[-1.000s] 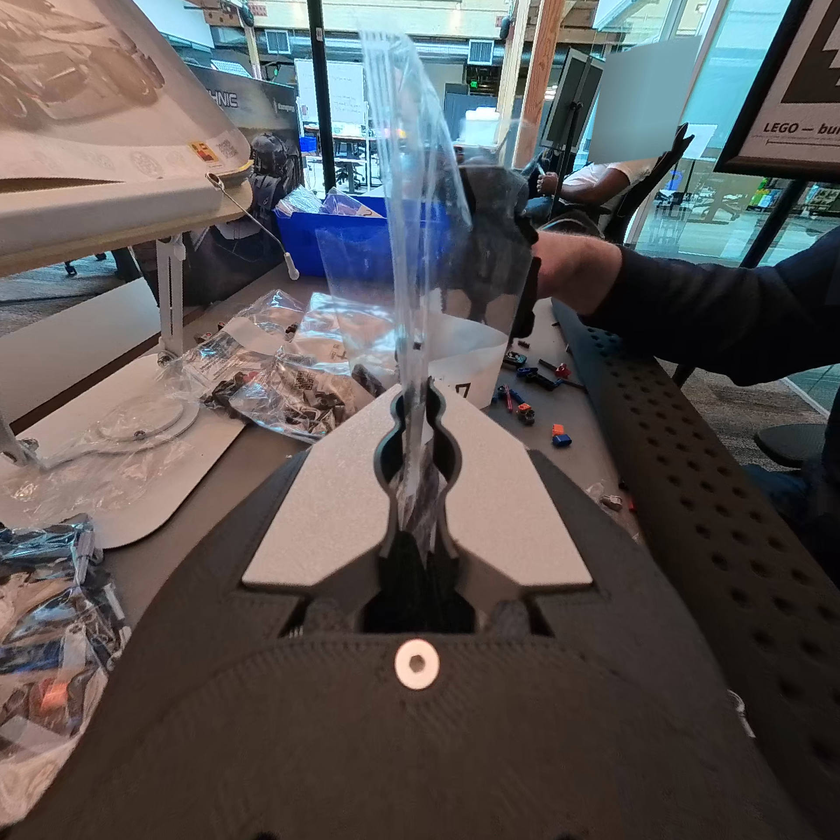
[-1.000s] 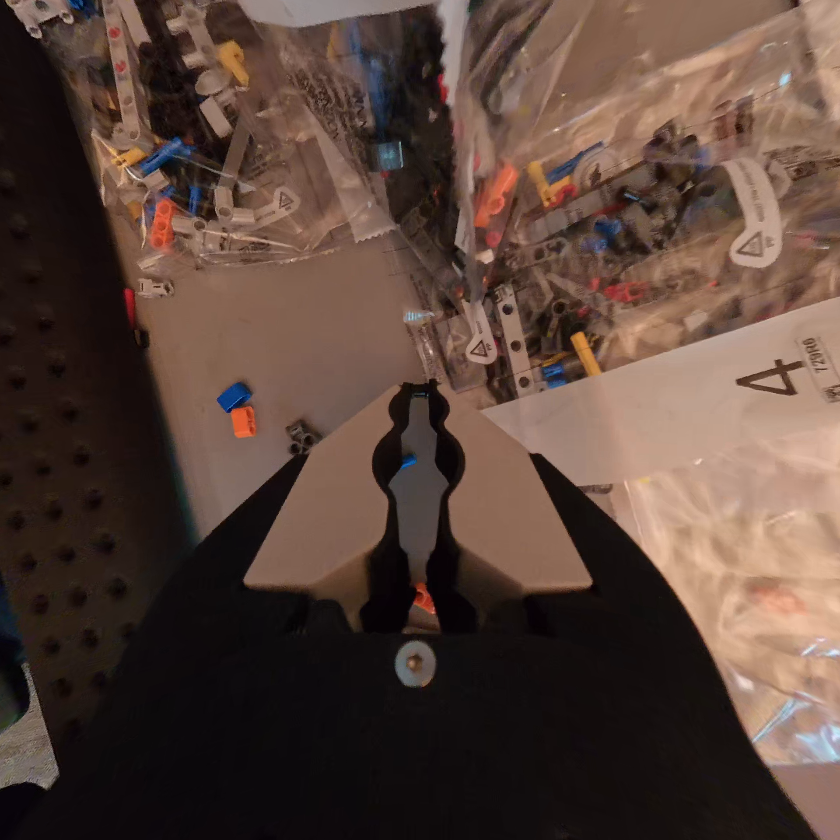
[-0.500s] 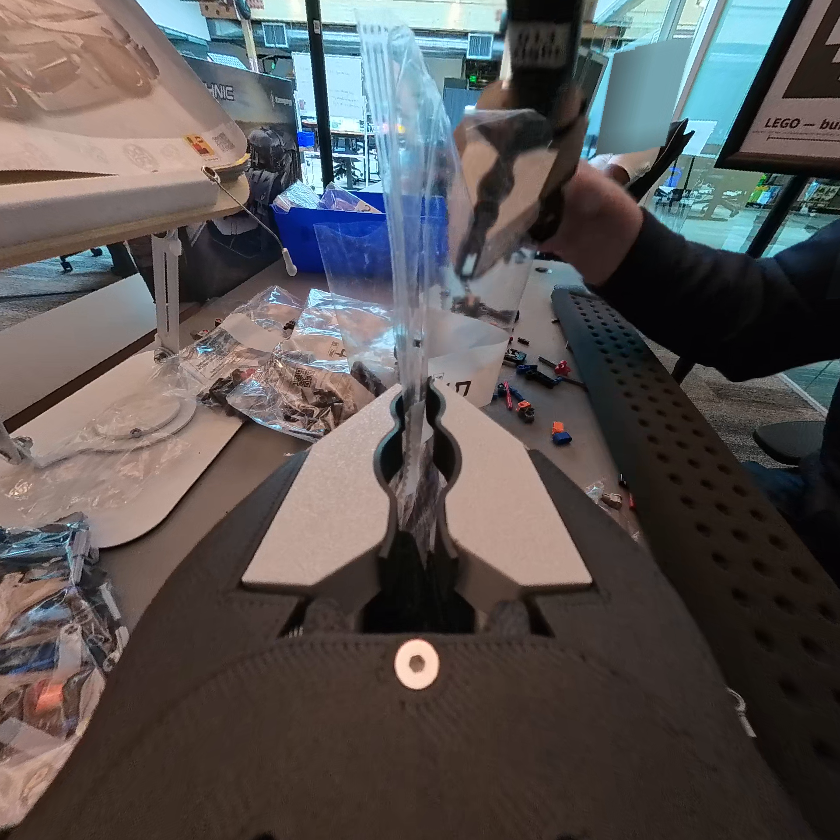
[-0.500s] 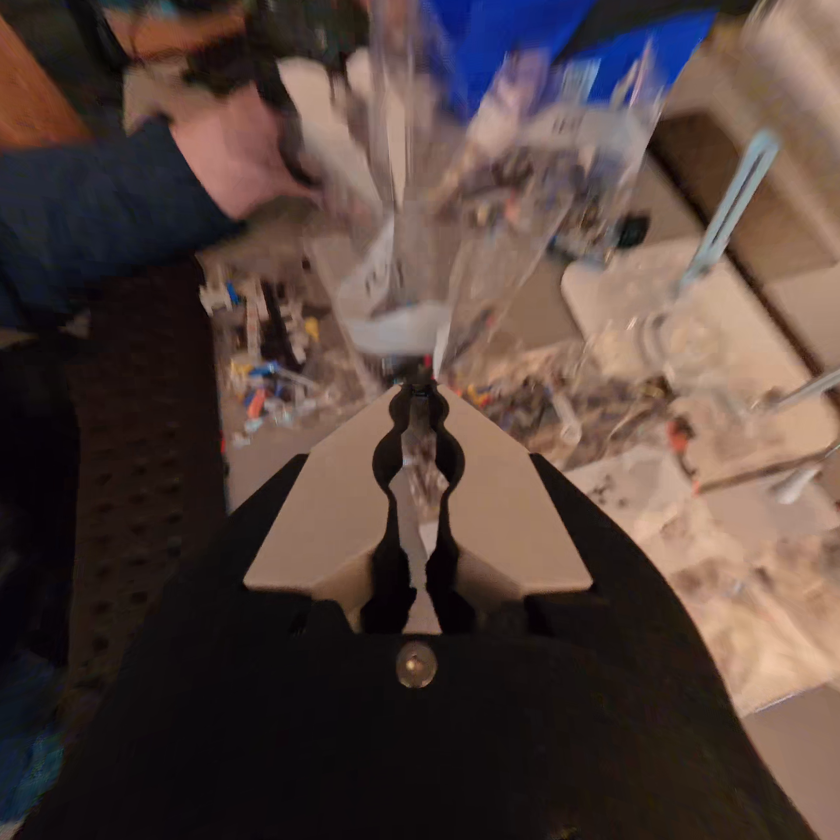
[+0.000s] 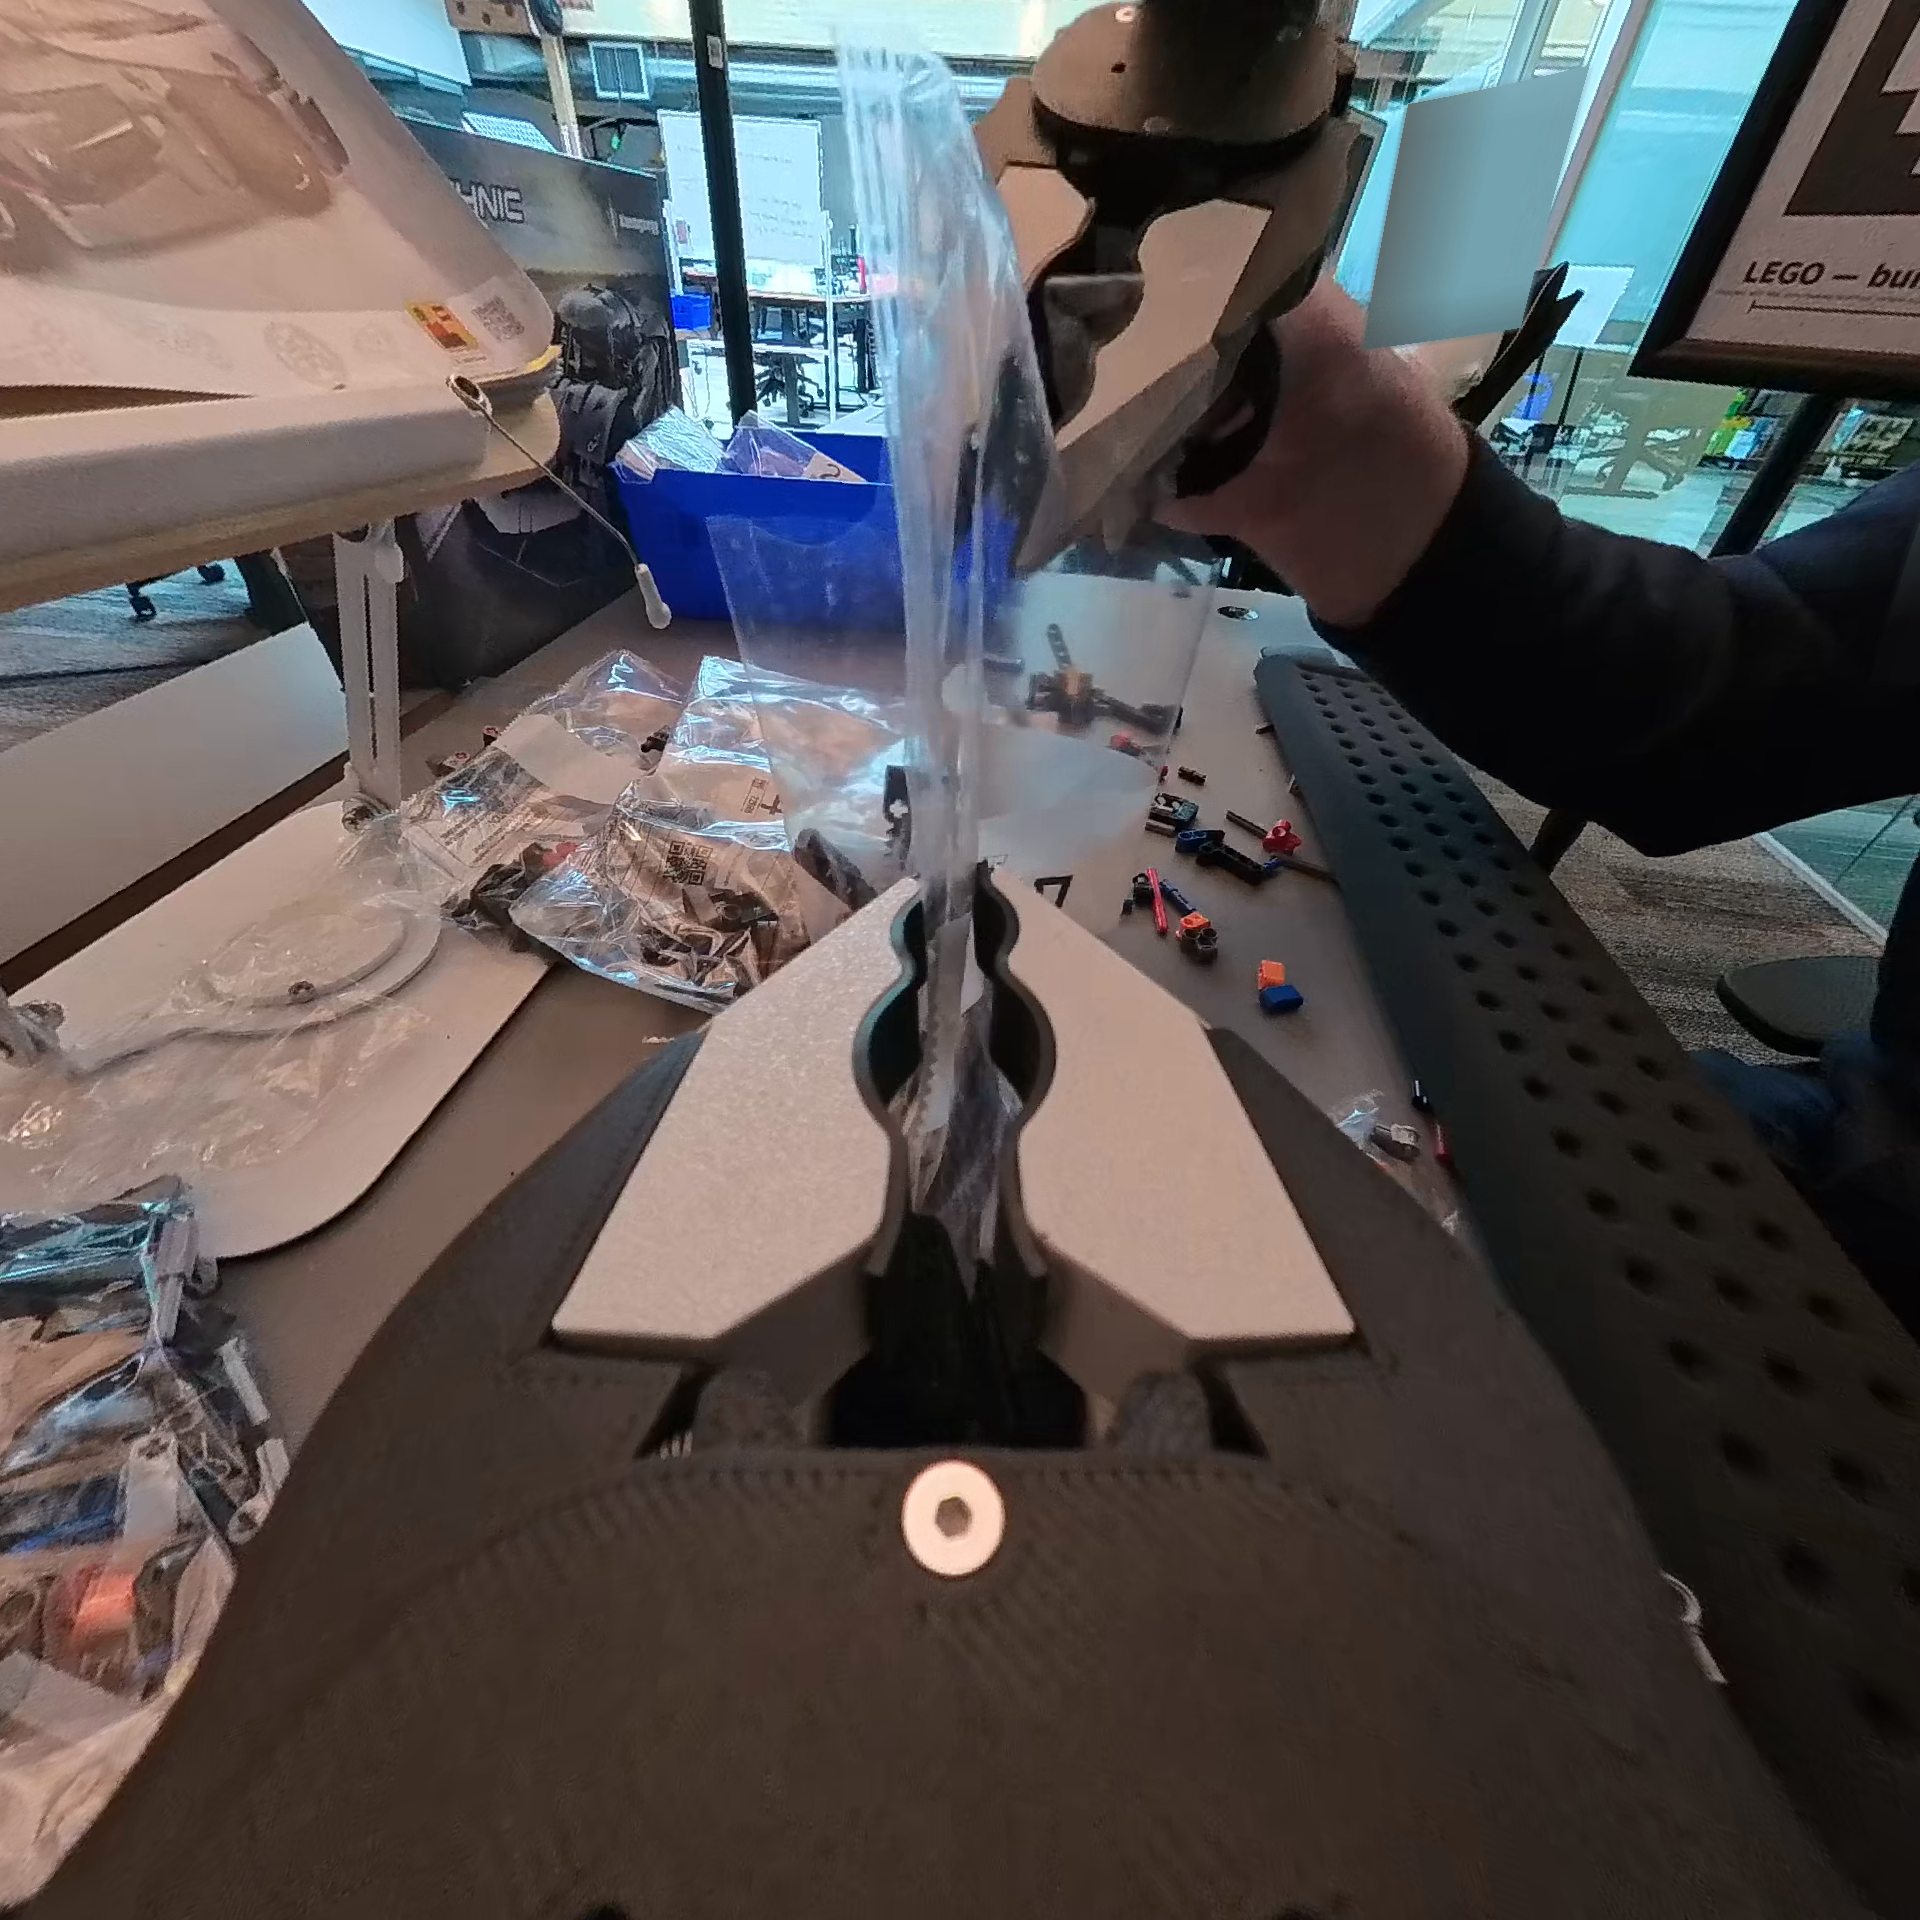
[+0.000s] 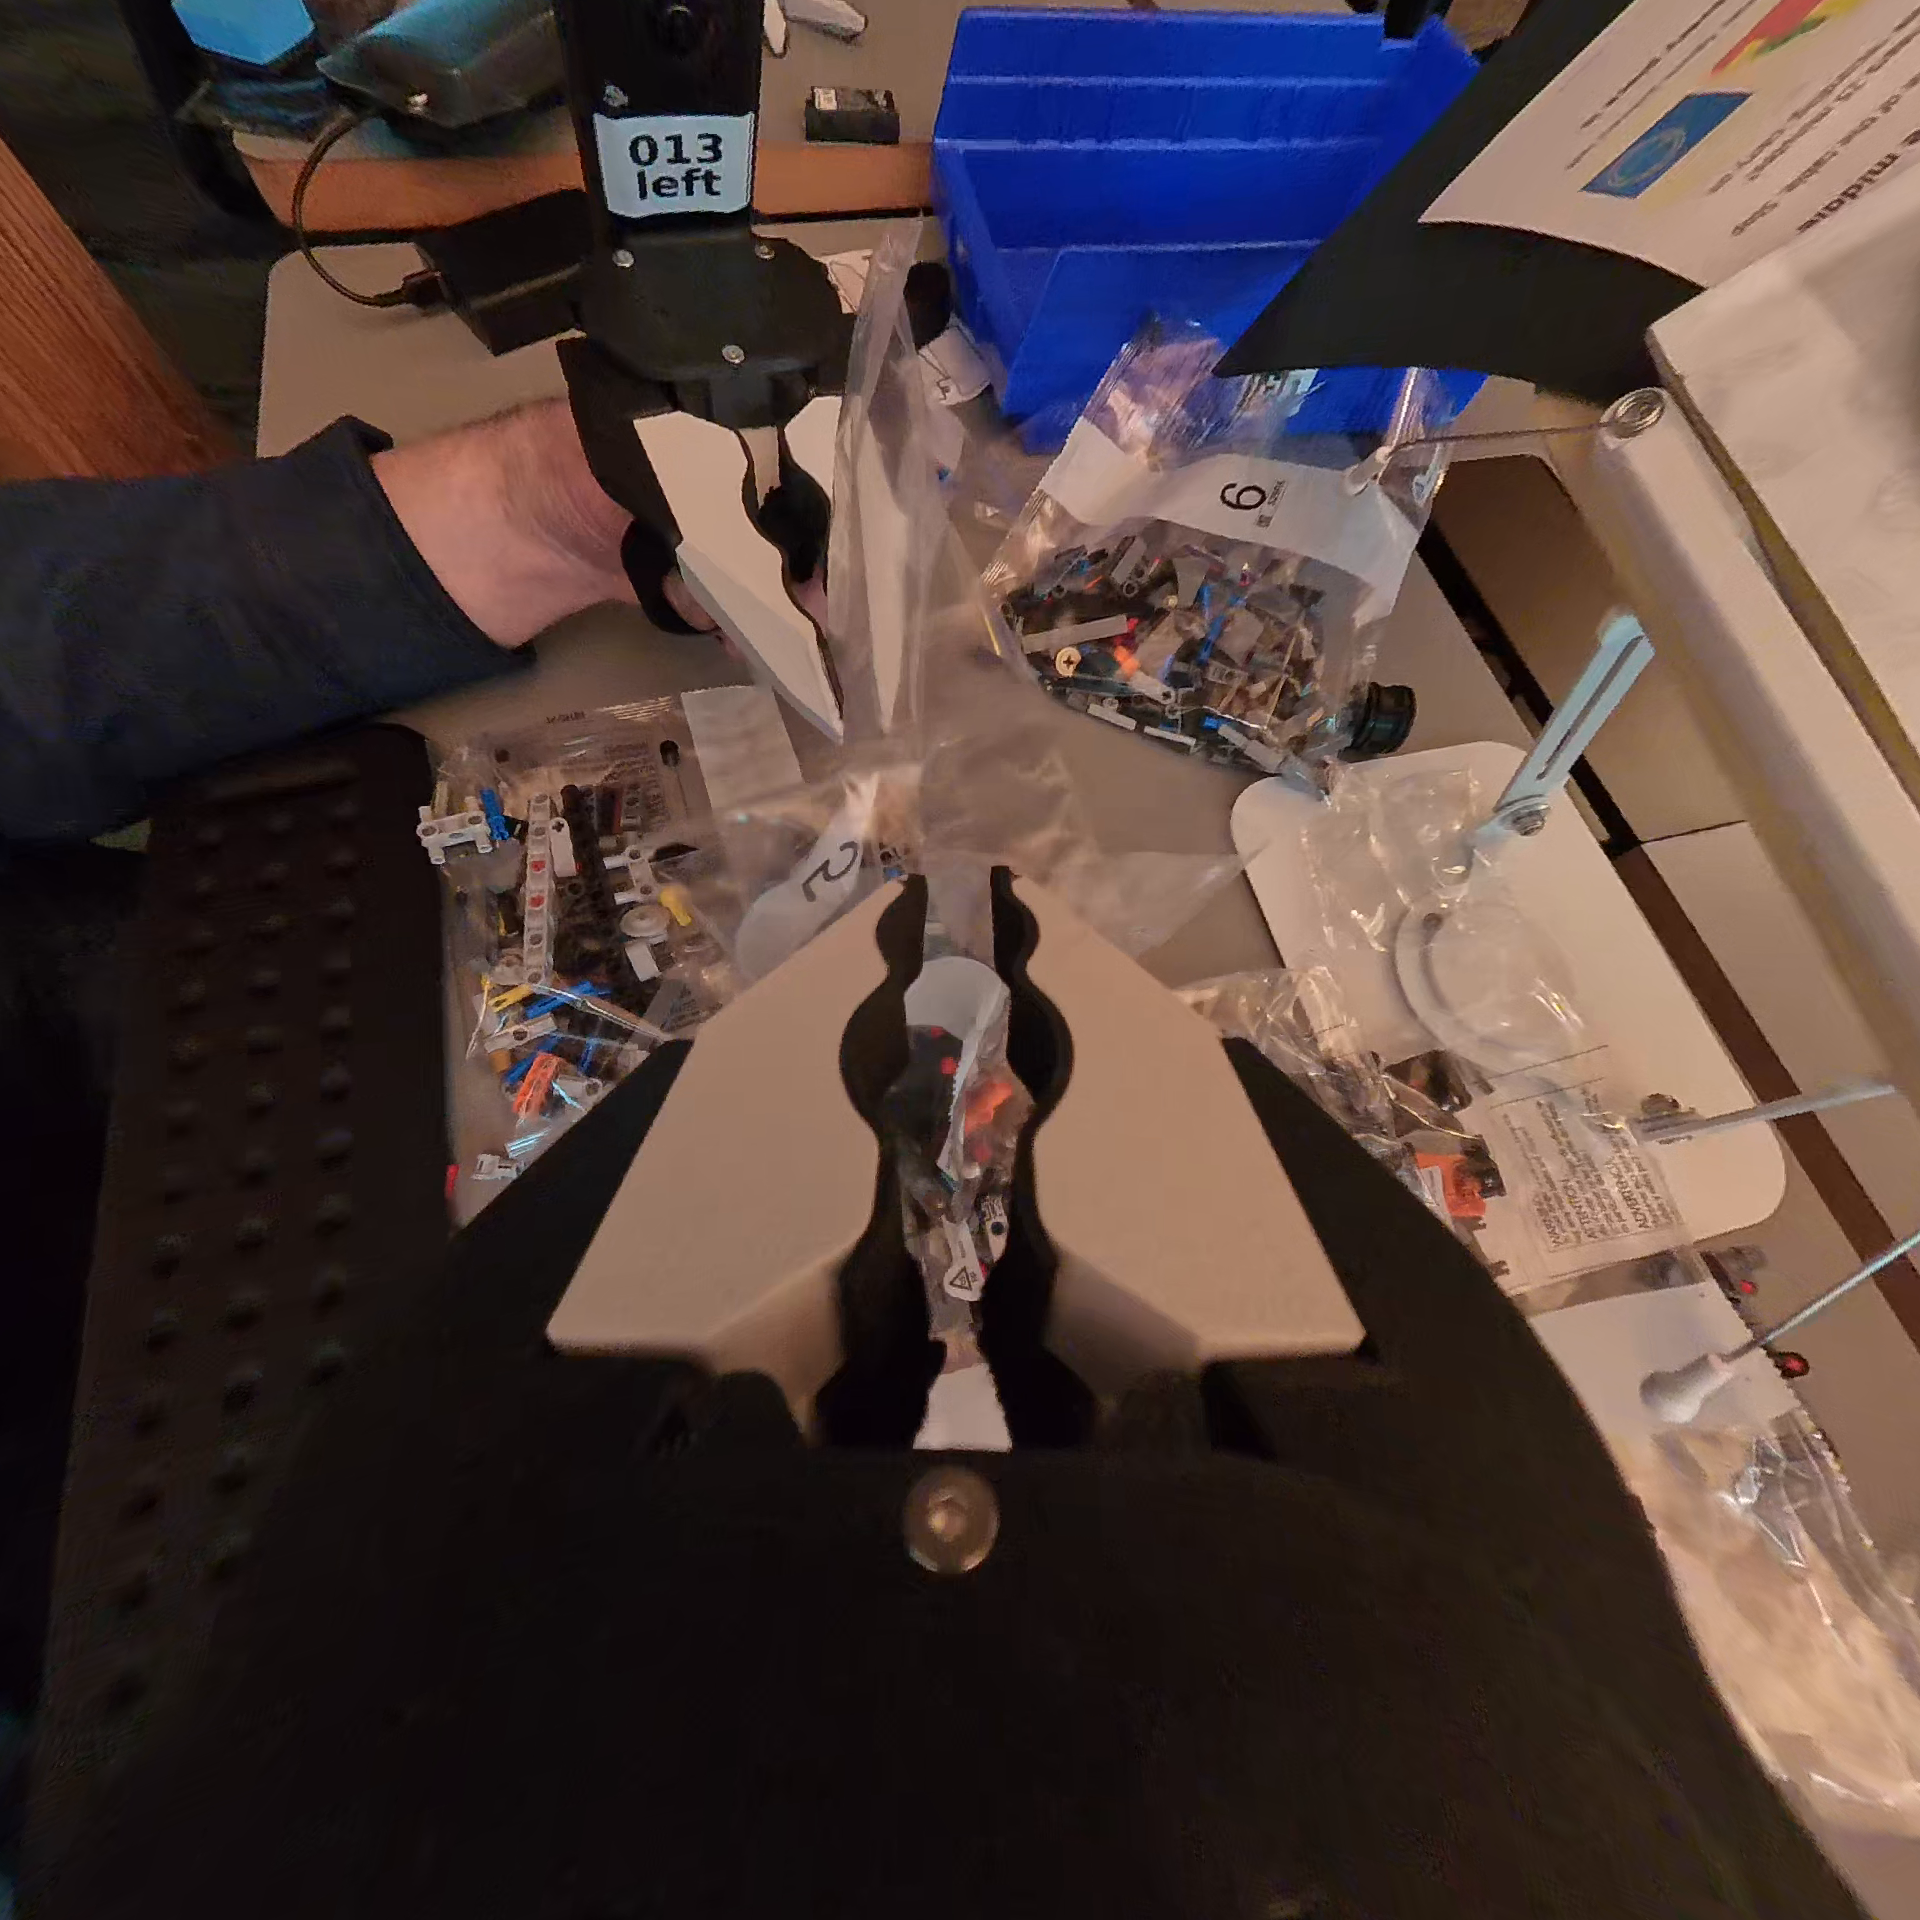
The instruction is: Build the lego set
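Note:
My left gripper [image 5: 951, 883] is shut on the lower edge of a clear plastic bag [image 5: 935, 416] and holds it upright above the table. My right gripper [image 6: 954, 883] is closed with a narrow gap on the same bag [image 6: 883, 520]. In the left wrist view the right gripper [image 5: 1039, 551] comes in from the upper right in a person's hand, its tips at the bag's upper panel. In the right wrist view the left gripper [image 6: 831, 707] is at the upper left. Loose small lego pieces [image 5: 1226, 862] lie on the grey table.
Several sealed parts bags [image 5: 644, 862] [image 6: 1195, 603] lie across the table. A blue bin [image 5: 707, 540] [image 6: 1143, 156] stands at the back. An instruction book on a white stand [image 5: 208, 260] is on the left. A black perforated mat [image 5: 1558, 1039] [image 6: 260, 1039] runs along the table's edge. The left gripper's tips are roughly 8 cm from the right gripper's.
My right gripper has risen from low over the parts bags to the top of the bag that the left gripper holds. The left gripper has barely moved.

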Motion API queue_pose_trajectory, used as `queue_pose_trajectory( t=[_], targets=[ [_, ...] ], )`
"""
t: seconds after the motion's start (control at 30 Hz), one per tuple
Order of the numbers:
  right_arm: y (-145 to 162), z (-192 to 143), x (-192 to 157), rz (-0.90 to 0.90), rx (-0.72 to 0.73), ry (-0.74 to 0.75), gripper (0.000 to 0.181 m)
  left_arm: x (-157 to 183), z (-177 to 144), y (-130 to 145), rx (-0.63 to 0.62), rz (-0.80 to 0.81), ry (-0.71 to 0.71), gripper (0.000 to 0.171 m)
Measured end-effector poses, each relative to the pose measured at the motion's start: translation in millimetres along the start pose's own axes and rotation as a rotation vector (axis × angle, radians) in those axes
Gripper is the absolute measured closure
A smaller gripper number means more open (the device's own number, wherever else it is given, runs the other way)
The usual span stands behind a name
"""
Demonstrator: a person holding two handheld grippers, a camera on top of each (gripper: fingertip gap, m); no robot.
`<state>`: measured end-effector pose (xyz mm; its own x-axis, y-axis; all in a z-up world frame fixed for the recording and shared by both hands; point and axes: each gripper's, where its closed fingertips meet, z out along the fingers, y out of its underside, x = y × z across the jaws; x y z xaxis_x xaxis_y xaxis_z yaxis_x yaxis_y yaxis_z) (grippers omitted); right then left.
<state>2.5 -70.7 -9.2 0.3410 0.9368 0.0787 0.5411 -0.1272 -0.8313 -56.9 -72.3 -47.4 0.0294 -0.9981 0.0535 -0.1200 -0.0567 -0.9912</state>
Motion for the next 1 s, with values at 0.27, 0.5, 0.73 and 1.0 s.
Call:
queue_pose_trajectory(
  t=[0.27, 0.5, 0.73, 1.0],
  targets=[
    [-2.5, -12.3, -0.5, 0.011, 0.036, -0.019, 0.181, -1.7, -0.2, 1.6, -0.002, -0.006, -0.004, 0.166],
    [51.8, -20.0, 1.0, 0.071, -0.076, 0.006, 0.169, -1.6, -0.9, 0.8, 0.000, -0.005, -0.004, 0.167],
    [161.9, -3.3, -6.0, 0.120, -0.369, -0.003, 0.162, -2.2, -0.1, 2.7, -0.005, -0.009, -0.005, 0.166],
    [173.5, 28.3, -25.5, 0.118, -0.405, -0.105, 0.164, -4.3, -0.9, 4.5, -0.010, -0.013, -0.013, 0.166]
  ],
)
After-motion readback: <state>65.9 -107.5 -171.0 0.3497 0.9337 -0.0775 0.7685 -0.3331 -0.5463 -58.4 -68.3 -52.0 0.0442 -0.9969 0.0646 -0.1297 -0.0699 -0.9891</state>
